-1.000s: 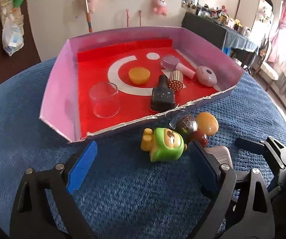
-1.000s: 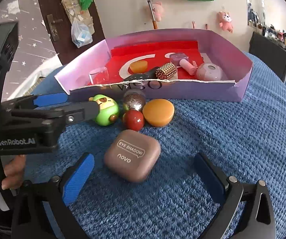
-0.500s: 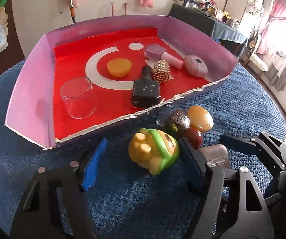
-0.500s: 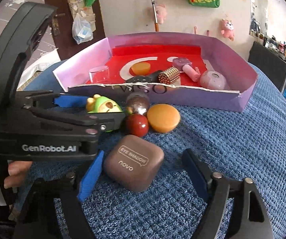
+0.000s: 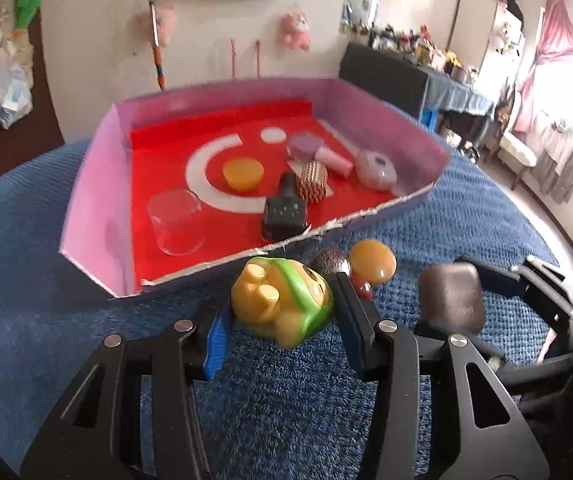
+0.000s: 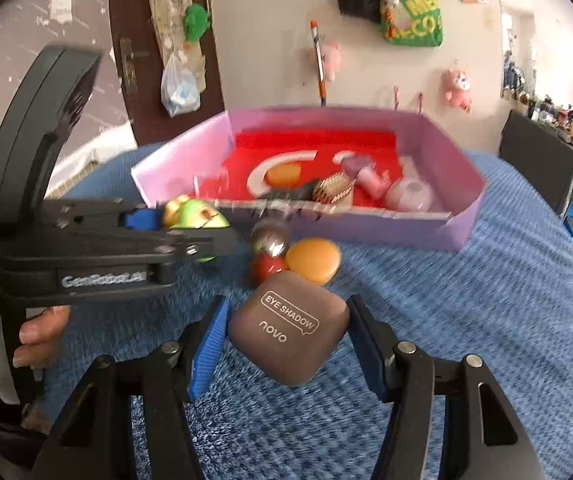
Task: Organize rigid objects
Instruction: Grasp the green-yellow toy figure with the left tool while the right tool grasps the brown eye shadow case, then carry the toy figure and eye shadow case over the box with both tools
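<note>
My left gripper (image 5: pixel 282 320) is shut on a green and yellow toy figure (image 5: pixel 282 304) and holds it above the blue cloth, just before the box's front wall; it also shows in the right wrist view (image 6: pixel 194 214). My right gripper (image 6: pixel 286 340) is shut on a brown eye shadow case (image 6: pixel 288 330), lifted off the cloth; the case shows in the left wrist view (image 5: pixel 452 298). The pink box with a red floor (image 5: pixel 98 184) lies ahead of both.
On the cloth before the box lie an orange disc (image 6: pixel 313 260), a red ball (image 6: pixel 267 267) and a shiny dark ball (image 6: pixel 270 236). In the box are a clear cup (image 5: pixel 176 222), a black remote (image 5: pixel 284 214), an orange cup (image 5: pixel 242 174), a gold roller (image 5: pixel 313 180) and pink items (image 5: pixel 376 165).
Both grippers closed: the left on the green toy, the right on the eye shadow case. Both objects have risen off the cloth.
</note>
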